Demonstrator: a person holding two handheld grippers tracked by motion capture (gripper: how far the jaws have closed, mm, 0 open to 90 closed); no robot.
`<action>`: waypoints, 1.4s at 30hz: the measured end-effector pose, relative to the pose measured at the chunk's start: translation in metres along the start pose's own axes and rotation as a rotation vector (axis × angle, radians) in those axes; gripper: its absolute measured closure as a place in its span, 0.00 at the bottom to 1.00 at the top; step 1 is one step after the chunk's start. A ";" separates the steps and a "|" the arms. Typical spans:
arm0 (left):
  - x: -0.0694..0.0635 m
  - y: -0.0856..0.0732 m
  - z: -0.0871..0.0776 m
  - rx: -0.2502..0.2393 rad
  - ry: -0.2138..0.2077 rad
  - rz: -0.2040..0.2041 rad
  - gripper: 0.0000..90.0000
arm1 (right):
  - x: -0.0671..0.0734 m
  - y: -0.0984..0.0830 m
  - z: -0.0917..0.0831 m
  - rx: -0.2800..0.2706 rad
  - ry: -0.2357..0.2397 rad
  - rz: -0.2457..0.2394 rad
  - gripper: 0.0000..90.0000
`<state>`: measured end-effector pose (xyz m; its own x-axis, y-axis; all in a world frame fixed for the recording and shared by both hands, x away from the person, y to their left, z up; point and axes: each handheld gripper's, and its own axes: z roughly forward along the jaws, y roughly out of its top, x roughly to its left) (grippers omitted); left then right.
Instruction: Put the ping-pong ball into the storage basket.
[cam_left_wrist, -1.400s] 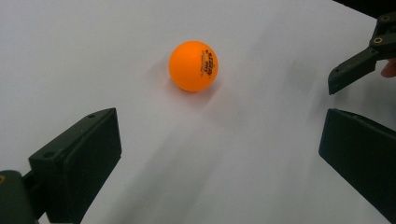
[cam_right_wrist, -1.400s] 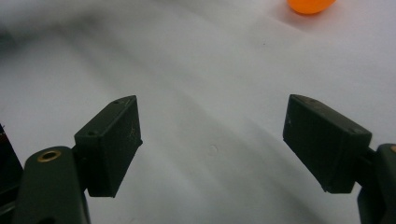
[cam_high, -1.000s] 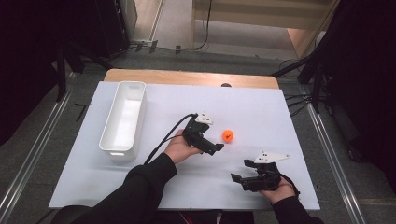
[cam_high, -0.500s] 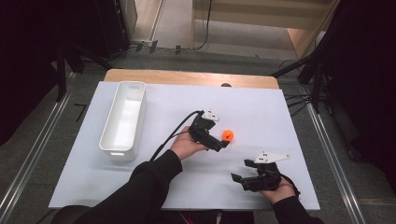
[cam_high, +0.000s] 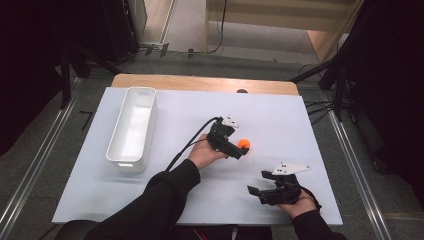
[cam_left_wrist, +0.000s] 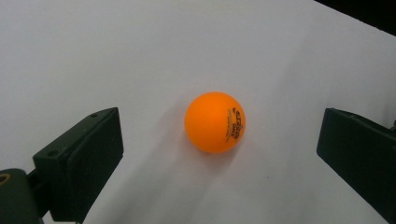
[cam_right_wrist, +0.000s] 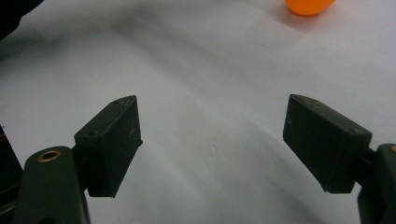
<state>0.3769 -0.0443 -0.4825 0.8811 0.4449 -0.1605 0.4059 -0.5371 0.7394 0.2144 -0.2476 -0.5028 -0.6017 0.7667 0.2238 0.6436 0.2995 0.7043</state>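
Left gripper (cam_high: 238, 150) jaws wide apart, straddling the orange ball (cam_left_wrist: 215, 122) without touching, lined up to close on it; right gripper (cam_high: 260, 192) parked nearer the person than the ball, jaws spread, empty

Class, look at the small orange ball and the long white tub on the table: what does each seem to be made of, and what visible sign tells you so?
The small orange ball looks like thin matte plastic, probably a table-tennis ball: even colour, soft sheen, dark printed logo on its side. The long white tub seems to be moulded plastic with a smooth, slightly glossy finish: rounded corners, a rolled rim and uniform white walls. Neither can be confirmed by look alone.
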 end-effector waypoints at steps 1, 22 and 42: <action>0.000 0.001 0.001 -0.001 -0.004 0.005 0.01 | 0.000 0.000 0.000 0.001 0.001 0.001 0.20; -0.007 0.016 0.025 0.008 0.004 0.023 0.01 | -0.001 0.000 0.000 0.002 0.003 0.000 0.20; -0.005 0.008 0.035 0.009 0.001 0.001 0.01 | 0.000 0.000 0.000 0.003 0.003 -0.001 0.20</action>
<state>0.3845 -0.0761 -0.4990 0.8814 0.4448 -0.1591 0.4070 -0.5440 0.7338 0.2145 -0.2477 -0.5030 -0.6039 0.7648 0.2245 0.6442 0.3025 0.7025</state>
